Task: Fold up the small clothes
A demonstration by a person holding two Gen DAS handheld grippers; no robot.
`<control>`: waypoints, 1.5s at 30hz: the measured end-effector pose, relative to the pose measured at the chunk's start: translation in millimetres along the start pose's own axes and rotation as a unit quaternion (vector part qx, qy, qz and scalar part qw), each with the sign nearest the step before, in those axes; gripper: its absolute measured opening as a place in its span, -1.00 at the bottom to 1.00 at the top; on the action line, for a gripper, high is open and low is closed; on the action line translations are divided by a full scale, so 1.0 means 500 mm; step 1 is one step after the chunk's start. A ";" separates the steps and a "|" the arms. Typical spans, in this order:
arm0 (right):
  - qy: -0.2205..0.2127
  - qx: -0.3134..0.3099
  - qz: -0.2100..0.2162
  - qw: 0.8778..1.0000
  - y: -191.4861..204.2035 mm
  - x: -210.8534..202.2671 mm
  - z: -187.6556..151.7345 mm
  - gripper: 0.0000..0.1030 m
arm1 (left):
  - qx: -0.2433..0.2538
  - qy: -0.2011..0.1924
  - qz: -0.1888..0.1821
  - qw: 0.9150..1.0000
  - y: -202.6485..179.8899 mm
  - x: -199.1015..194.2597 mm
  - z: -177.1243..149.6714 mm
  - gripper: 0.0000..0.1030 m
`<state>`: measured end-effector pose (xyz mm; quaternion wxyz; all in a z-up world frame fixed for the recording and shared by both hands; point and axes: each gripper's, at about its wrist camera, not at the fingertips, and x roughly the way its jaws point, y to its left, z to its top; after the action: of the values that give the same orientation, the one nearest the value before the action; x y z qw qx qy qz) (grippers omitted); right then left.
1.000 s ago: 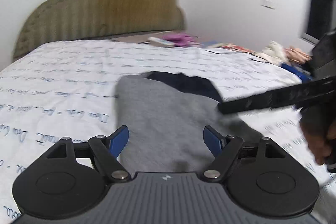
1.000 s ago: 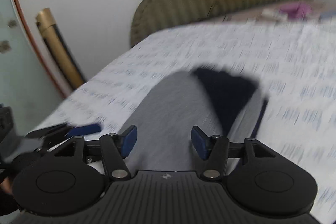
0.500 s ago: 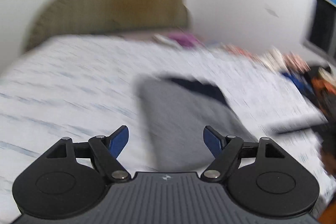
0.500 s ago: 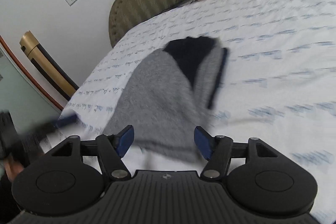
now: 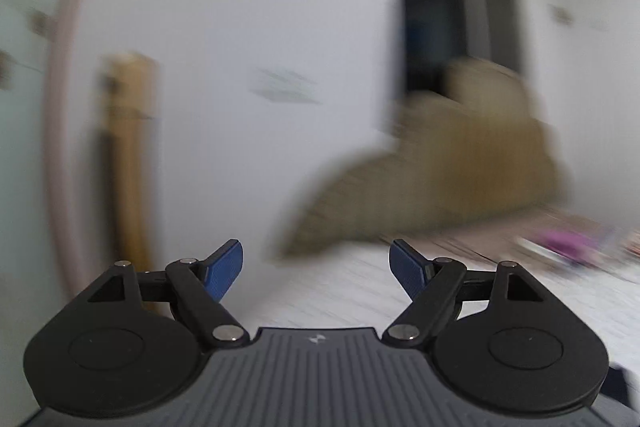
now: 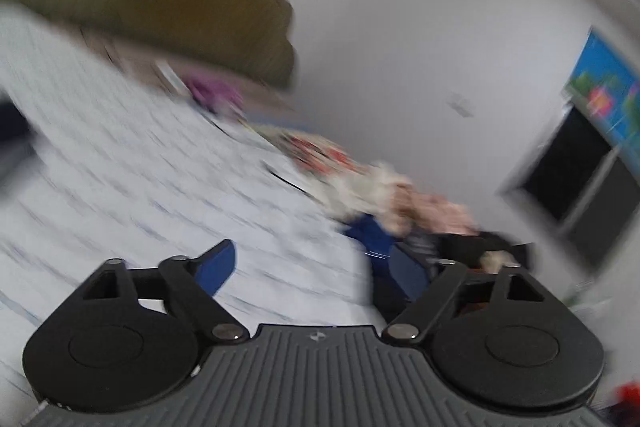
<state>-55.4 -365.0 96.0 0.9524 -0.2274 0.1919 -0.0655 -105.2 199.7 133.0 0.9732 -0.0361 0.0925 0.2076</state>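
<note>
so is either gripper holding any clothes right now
No, nothing is held. The left gripper and the right gripper are both open, with nothing between their blue fingers.

Blurred clothes pile (image 6: pixel 404 203) lies heaped on the bed (image 6: pixel 160 187).

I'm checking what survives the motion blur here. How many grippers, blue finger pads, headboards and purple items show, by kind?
grippers: 2 (left gripper, right gripper, both open)
blue finger pads: 4
headboard: 1, seen in both views
purple item: 1, too blurred to name
total: 8
</note>
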 end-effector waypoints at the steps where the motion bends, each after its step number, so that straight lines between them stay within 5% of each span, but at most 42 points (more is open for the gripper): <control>1: -0.012 0.039 0.062 0.997 0.031 -0.007 0.000 0.87 | 0.006 0.029 -0.040 0.999 -0.051 -0.008 -0.043 0.57; 4: 0.017 0.135 0.245 0.960 0.179 0.010 -0.029 0.84 | 0.034 0.134 -0.133 0.981 -0.212 -0.018 -0.203 0.57; 6: 0.055 0.141 0.290 0.945 0.292 0.021 -0.066 0.83 | 0.030 0.200 -0.155 0.967 -0.280 -0.023 -0.303 0.57; 8: 0.090 0.130 0.289 0.944 0.384 0.040 -0.096 0.79 | 0.027 0.242 -0.159 0.957 -0.322 -0.021 -0.374 0.57; 11: 0.151 0.132 0.281 0.938 0.462 0.066 -0.129 0.77 | 0.070 0.258 -0.134 0.954 -0.350 -0.035 -0.433 0.56; 15: 0.122 0.106 0.264 0.951 0.521 0.038 -0.134 0.93 | 0.087 0.242 -0.127 0.958 -0.335 -0.062 -0.440 0.56; 21: 0.118 0.130 0.226 0.958 0.533 0.033 -0.139 1.00 | 0.100 0.226 -0.113 0.962 -0.338 -0.070 -0.456 0.61; 26: 0.129 0.144 0.227 0.954 0.534 0.038 -0.135 1.00 | 0.097 0.237 -0.121 0.959 -0.339 -0.053 -0.457 0.77; 45: 0.112 0.160 0.222 0.955 0.541 0.036 -0.151 1.00 | 0.097 0.234 -0.119 0.960 -0.339 -0.052 -0.461 0.78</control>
<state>-58.8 -159.4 -96.1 0.9392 -0.0150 0.3303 0.0926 -96.8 9.9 -82.5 0.9407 0.0004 0.3327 0.0663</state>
